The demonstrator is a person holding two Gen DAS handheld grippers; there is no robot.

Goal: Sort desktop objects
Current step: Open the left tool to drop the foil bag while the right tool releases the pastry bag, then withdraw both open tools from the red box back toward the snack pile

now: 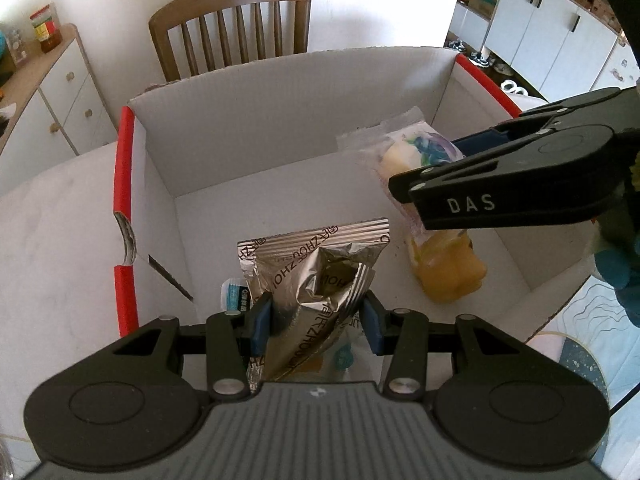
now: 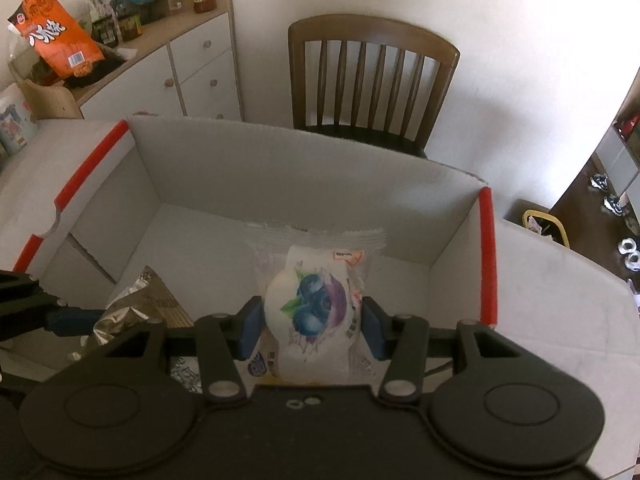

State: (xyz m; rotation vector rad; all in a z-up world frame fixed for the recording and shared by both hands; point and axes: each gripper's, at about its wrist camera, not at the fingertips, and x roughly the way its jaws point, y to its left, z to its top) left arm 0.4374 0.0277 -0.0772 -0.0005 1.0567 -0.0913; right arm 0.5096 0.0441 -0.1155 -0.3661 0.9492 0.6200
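My left gripper [image 1: 316, 320] is shut on a crumpled silver foil snack packet [image 1: 316, 276] and holds it over the near part of a white cardboard box with red edges [image 1: 124, 168]. My right gripper [image 2: 310, 326] is shut on a clear-wrapped bun with a blueberry picture [image 2: 316, 304], over the same box [image 2: 486, 256]. In the left wrist view the right gripper [image 1: 424, 172] reaches in from the right, with the bun [image 1: 412, 152] in it. A yellow pastry packet [image 1: 452, 272] lies on the box floor. The foil packet also shows in the right wrist view [image 2: 136, 300].
A brown wooden chair [image 1: 236, 24] stands behind the box, against a white wall. A white sideboard [image 2: 192, 68] with jars and an orange bag [image 2: 56, 36] stands at the left. A small blue-white sachet [image 1: 234, 296] lies by my left fingers.
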